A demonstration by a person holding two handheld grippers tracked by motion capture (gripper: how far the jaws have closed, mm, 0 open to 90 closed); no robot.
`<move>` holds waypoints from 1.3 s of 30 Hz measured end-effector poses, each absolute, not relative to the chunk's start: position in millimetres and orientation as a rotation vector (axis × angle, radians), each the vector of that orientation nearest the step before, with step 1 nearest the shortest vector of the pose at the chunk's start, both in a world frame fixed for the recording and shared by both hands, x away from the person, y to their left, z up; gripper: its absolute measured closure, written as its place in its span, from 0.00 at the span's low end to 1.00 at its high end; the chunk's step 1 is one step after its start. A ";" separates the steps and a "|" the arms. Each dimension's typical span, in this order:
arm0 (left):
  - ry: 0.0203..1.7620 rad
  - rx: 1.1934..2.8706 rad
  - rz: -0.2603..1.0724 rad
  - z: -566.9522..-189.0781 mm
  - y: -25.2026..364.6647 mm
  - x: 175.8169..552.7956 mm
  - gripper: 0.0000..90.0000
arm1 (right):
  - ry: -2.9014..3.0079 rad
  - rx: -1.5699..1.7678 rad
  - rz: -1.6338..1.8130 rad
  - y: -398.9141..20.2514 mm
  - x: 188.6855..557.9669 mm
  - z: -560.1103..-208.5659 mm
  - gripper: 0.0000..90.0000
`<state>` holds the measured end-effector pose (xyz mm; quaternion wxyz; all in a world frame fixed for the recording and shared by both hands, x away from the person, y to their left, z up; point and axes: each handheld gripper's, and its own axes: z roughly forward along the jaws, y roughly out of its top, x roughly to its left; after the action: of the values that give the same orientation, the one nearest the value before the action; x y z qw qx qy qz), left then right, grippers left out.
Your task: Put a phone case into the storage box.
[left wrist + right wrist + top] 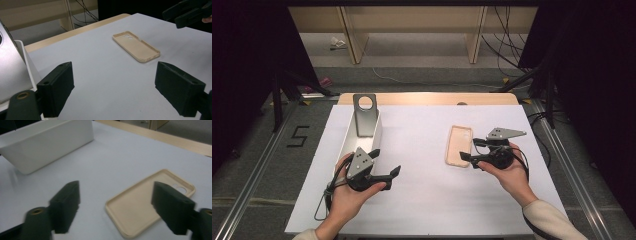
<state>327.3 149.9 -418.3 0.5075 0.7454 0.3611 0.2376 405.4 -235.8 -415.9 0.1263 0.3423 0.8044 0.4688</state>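
Note:
A beige phone case (459, 146) lies hollow side up on the white table cover, right of centre. My right gripper (469, 149) is at its right edge, jaws apart. In the right gripper view the case (147, 206) lies under and between the two black jaws of that gripper (116, 205), and the pads are not pressing on it. My left gripper (387, 161) is held at the front left, open with nothing between its jaws, pointing toward the case (136, 46). The left gripper view has the open jaws (113, 87) low in front and the right gripper (186, 13) at top right.
A long white box (347, 140) stands along the table's left side, with a grey metal plate (364, 115) with a round hole leaning in its far end. The white cover (422, 190) ends at a wooden table edge (427, 98) at the back. Cables lie on the floor beyond.

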 end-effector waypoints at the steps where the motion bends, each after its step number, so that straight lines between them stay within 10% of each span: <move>1: 0.871 1.799 0.571 -419.1 149.7 327.2 0.17 | 2.355 0.996 1.349 -234.6 405.8 -416.2 0.45; 10: 0.879 1.807 0.565 -422.1 146.9 326.8 0.18 | 2.527 1.015 1.062 -212.6 419.0 -426.0 1.00; 39: 0.864 1.834 0.573 -424.2 145.8 326.6 0.18 | 2.663 1.131 0.687 -207.7 444.2 -457.8 1.00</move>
<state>326.6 145.8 -424.2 0.4946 0.7566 0.3565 0.2364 444.2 -207.7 -457.8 0.0842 0.3790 0.8924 0.2301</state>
